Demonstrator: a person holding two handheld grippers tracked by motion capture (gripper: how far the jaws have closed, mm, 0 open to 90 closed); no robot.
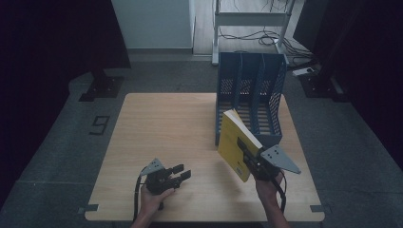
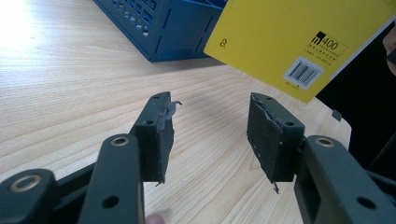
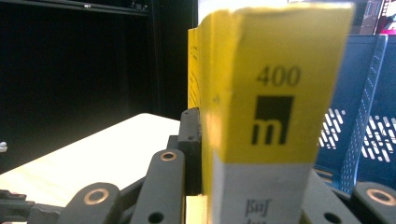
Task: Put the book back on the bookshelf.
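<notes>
So the right gripper (image 1: 251, 159) has its fingers clamped on a thick yellow book (image 1: 236, 144), holding it tilted up off the desk (image 1: 166, 128), right in front of the blue file rack (image 1: 251, 97) with its upright slots. The spine faces the right gripper view, marked 400. The left gripper (image 1: 181, 172) sits low over the desk near the front edge, well apart from the book, fingers (image 2: 156, 135) spread partway with nothing between them.

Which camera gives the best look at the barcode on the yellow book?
The left gripper view: the white barcode label on the yellow paperback book is sharp. The high view shows the cover too small; the right gripper view shows its spine.
</notes>
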